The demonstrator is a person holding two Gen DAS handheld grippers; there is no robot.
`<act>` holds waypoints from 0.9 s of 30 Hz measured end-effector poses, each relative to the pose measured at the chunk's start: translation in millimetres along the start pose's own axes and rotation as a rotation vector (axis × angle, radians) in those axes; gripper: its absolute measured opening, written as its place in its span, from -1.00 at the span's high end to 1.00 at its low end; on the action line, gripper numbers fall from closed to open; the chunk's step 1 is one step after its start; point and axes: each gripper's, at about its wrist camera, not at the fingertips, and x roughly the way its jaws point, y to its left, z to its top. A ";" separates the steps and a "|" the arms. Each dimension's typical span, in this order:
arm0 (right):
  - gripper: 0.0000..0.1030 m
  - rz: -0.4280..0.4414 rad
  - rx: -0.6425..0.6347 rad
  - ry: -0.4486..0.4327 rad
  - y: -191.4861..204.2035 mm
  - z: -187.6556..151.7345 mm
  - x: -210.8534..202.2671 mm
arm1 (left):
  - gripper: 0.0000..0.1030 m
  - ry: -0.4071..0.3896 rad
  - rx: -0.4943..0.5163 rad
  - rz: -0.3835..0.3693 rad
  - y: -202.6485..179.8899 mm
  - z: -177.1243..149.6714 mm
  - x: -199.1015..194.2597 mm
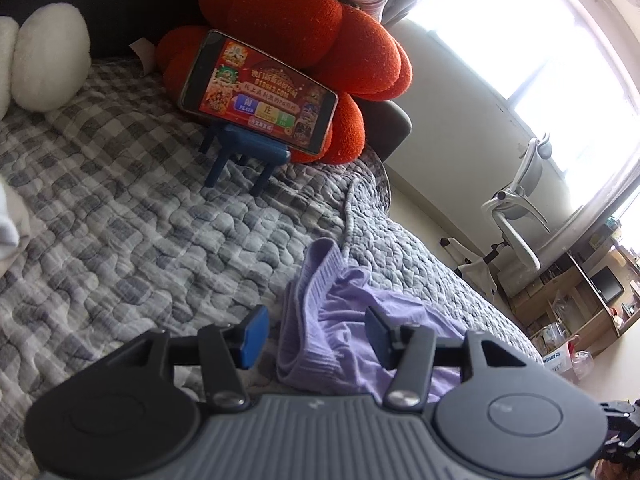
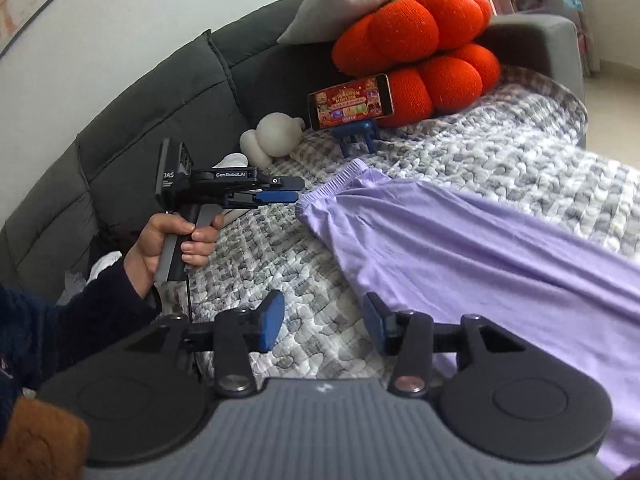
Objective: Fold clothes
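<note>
A lilac garment (image 2: 460, 248) lies spread on the checked quilt (image 2: 304, 344), its ribbed waistband (image 2: 332, 180) at the far end. In the left wrist view the bunched waistband of the garment (image 1: 320, 280) lies between the blue pads of my left gripper (image 1: 316, 336), which stand apart and do not press on the cloth. From the right wrist view, the left gripper (image 2: 294, 194) is level with the waistband's corner, held by a hand (image 2: 176, 240). My right gripper (image 2: 324, 322) stands open above the quilt, with the garment's near edge beside its right finger (image 2: 376, 324).
A lit phone (image 1: 256, 92) on a blue stand leans against orange pumpkin cushions (image 1: 304, 28) at the sofa's far end. A white plush toy (image 1: 52, 64) sits to the left, by the dark sofa back (image 2: 140, 128). An office chair (image 1: 520, 208) stands beyond the sofa edge.
</note>
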 end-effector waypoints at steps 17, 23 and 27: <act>1.00 -0.459 -0.254 0.188 -101.6 31.1 73.0 | 0.84 0.047 0.109 0.038 -16.5 -17.5 37.6; 1.00 -0.571 -0.349 0.128 -92.5 45.6 71.8 | 0.85 0.005 0.026 -0.002 -5.7 -14.4 29.0; 1.00 -0.614 -0.390 0.179 -100.6 39.2 88.9 | 0.85 0.010 -0.087 -0.054 12.2 -18.1 30.4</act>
